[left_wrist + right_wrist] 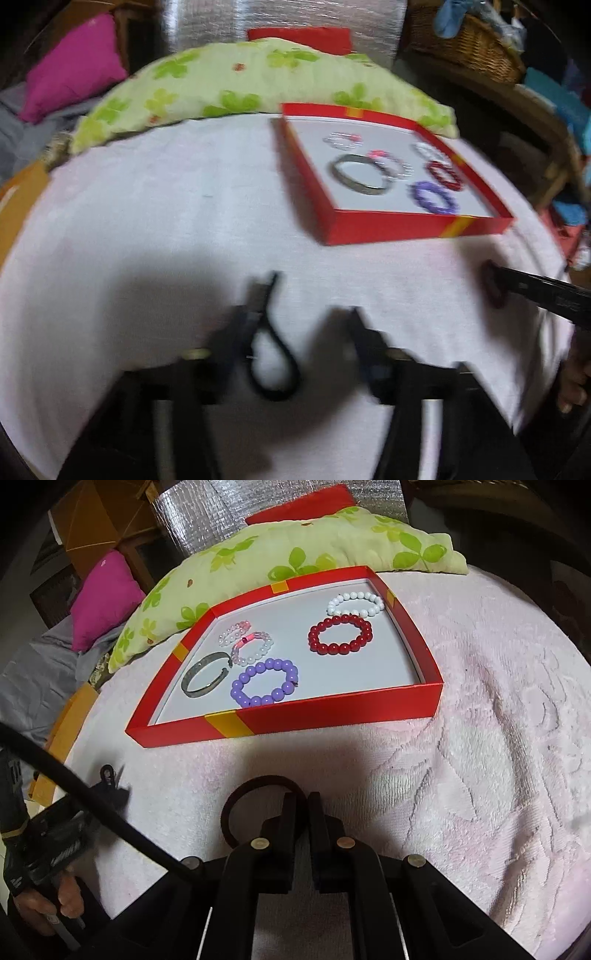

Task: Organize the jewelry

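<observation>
A red tray (332, 710) holds a purple bead bracelet (264, 683), a red one (340, 633), a white one (354, 603), two pale pink ones (253, 648) and a silver bangle (203, 677). My right gripper (303, 805) is shut on a dark maroon ring bracelet (236, 805) over the pink towel, in front of the tray. In the blurred left wrist view my left gripper (295, 325) is open, with a black looped cord (273, 354) hanging between its fingers, by the left one. The tray (384, 225) lies ahead to the right.
A pink towel (480, 775) covers the round surface. A green leaf-print cushion (295, 550) lies behind the tray, with a magenta pillow (103, 598) to the left. A wicker basket (469, 44) stands at the far right.
</observation>
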A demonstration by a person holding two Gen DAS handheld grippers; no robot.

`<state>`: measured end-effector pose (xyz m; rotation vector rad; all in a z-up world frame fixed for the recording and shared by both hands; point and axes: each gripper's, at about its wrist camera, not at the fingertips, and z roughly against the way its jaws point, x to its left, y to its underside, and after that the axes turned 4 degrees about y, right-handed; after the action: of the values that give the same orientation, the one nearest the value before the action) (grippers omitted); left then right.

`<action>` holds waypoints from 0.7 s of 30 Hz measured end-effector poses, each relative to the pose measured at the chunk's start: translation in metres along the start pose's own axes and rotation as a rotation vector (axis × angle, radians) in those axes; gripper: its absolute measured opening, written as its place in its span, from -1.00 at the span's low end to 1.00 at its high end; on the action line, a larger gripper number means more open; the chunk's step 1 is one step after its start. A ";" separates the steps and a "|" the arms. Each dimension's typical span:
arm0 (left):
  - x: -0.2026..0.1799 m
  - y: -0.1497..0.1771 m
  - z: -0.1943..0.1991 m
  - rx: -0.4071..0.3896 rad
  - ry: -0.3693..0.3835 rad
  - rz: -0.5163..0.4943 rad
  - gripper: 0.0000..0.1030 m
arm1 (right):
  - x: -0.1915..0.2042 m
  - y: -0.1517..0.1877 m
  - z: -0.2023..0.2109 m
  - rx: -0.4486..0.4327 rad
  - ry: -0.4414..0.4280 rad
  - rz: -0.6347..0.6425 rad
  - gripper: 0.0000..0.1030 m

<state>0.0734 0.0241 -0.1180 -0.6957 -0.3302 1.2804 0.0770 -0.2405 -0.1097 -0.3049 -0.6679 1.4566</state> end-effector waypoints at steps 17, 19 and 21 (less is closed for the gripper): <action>0.013 -0.001 0.011 -0.005 0.132 0.094 0.44 | -0.005 0.002 0.002 0.010 -0.030 -0.026 -0.82; 0.022 -0.003 0.016 -0.031 0.164 0.149 0.44 | -0.006 0.002 0.003 0.011 -0.032 -0.029 -0.82; 0.025 -0.003 0.019 -0.048 0.145 0.166 0.44 | -0.006 0.002 0.003 0.013 -0.035 -0.033 -0.82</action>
<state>0.0717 0.0533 -0.1056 -0.8656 -0.1880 1.3741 0.0733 -0.2468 -0.1100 -0.2575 -0.6889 1.4370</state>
